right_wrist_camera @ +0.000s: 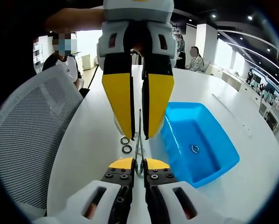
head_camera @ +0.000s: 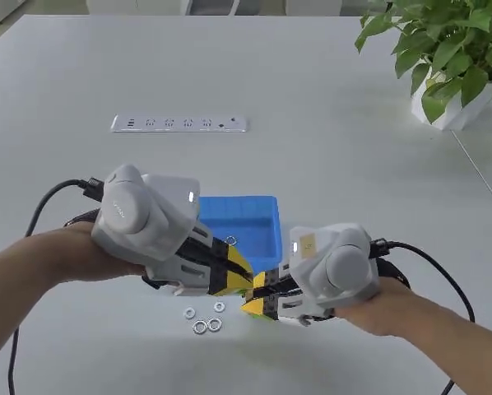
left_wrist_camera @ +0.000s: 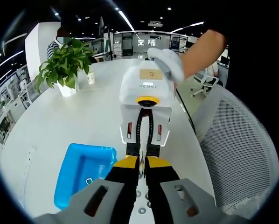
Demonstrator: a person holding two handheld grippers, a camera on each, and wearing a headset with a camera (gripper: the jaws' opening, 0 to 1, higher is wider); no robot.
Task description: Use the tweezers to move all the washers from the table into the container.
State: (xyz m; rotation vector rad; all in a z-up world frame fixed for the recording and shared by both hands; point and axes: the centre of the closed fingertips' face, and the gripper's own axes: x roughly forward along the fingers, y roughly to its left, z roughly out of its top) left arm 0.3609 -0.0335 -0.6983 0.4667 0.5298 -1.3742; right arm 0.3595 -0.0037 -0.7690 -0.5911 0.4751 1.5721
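Thin metal tweezers [right_wrist_camera: 139, 140] run between the two grippers, which face each other tip to tip. My right gripper [right_wrist_camera: 139, 164] is shut on one end, and my left gripper [left_wrist_camera: 142, 162] is shut on the other, its long yellow fingers [right_wrist_camera: 118, 102] reaching down from the top of the right gripper view. In the head view the left gripper [head_camera: 243, 276] and right gripper [head_camera: 252, 303] meet just in front of the blue container [head_camera: 266, 210]. One washer [right_wrist_camera: 194, 149] lies inside the container. Several washers [head_camera: 203, 322] lie on the white table below the jaws.
A white power strip [head_camera: 178, 124] lies farther back on the table. A potted plant [head_camera: 452, 58] stands at the far right corner. A white mesh chair [left_wrist_camera: 237, 149] is at the table's edge. Cables trail from both grippers. People sit in the background.
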